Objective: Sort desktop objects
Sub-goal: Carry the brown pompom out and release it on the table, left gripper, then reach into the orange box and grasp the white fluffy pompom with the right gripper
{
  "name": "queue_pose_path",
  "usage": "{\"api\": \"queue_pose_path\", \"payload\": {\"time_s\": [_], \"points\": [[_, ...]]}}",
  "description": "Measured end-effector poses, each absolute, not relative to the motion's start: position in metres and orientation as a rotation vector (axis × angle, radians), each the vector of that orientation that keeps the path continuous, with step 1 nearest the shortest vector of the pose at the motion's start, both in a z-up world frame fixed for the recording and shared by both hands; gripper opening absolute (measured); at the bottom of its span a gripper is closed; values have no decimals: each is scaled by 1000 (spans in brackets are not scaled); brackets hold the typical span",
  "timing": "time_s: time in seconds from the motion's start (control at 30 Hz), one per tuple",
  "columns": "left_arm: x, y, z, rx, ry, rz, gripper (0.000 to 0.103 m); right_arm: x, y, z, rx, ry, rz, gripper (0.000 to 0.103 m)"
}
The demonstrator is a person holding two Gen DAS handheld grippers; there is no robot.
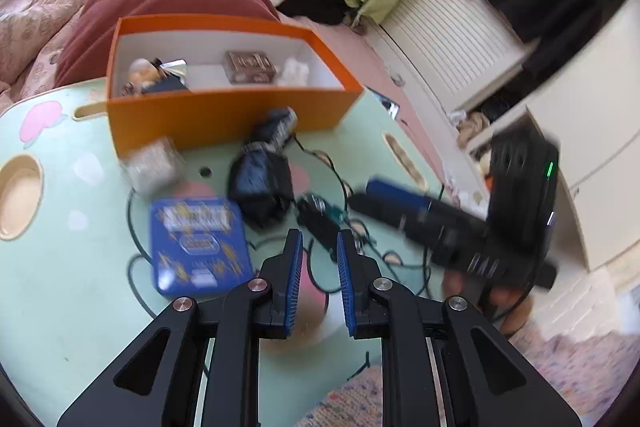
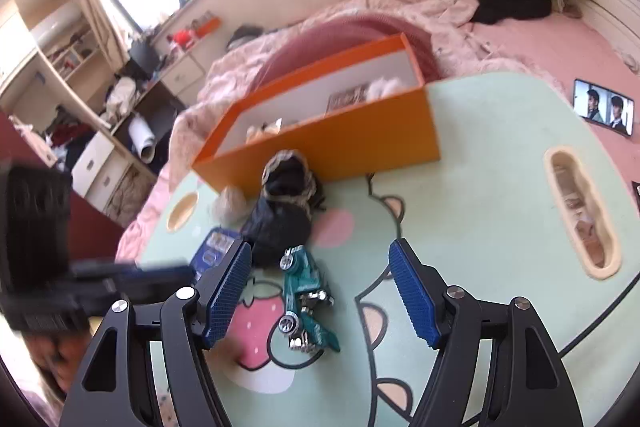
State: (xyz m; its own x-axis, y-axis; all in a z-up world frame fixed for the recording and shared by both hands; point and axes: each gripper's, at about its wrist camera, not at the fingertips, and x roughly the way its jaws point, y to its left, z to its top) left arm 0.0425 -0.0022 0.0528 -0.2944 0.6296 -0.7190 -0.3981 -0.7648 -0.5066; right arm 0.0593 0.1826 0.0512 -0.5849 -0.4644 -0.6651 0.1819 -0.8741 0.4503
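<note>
An orange box stands at the far side of the green cartoon table and holds a brown carton and small items. In front lie a blue tin, a black pouch, a dark scrunchie, a pale bag and a green toy car. My left gripper is open a little and empty above the table. My right gripper is wide open and empty just above the toy car; it also shows in the left wrist view.
A bed with pink quilt lies behind the table. A phone rests on the pink sheet to the right. The table has a slot handle at its right edge. Shelves and drawers stand at the far left.
</note>
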Motion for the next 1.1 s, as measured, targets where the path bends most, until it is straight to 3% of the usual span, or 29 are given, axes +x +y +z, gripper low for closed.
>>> {"api": "queue_pose_path", "payload": {"time_s": [0.23,0.3,0.43,0.47,0.53,0.6,0.7,0.83,0.93,1.1], "points": [[55,12,45,-1215,-170,2191,21,59,197,57,1158,-513,-2496,71],[59,6,51,-1159,-185,2222,27,58,199,56,1162,-523,-2493,71],[74,-12,67,-1078,-168,2304,68,54,199,61,1166,-516,-2488,71],[79,-17,70,-1070,-143,2331,71,52,198,64,1172,-501,-2489,71],[86,-22,70,-1080,-75,2374,71,45,195,70,1191,-448,-2502,70],[98,-25,66,-1111,35,2404,71,33,190,78,1219,-363,-2523,53],[120,-29,55,-1162,137,2346,71,1,186,88,1289,-290,-2513,43],[124,-24,38,-1231,169,2300,71,-45,177,91,1382,-234,-2500,41],[117,-18,33,-1236,96,2271,70,-71,165,84,1453,-179,-2471,41],[100,-5,27,-1240,77,2279,54,-97,157,79,1520,-104,-2464,41]]}}
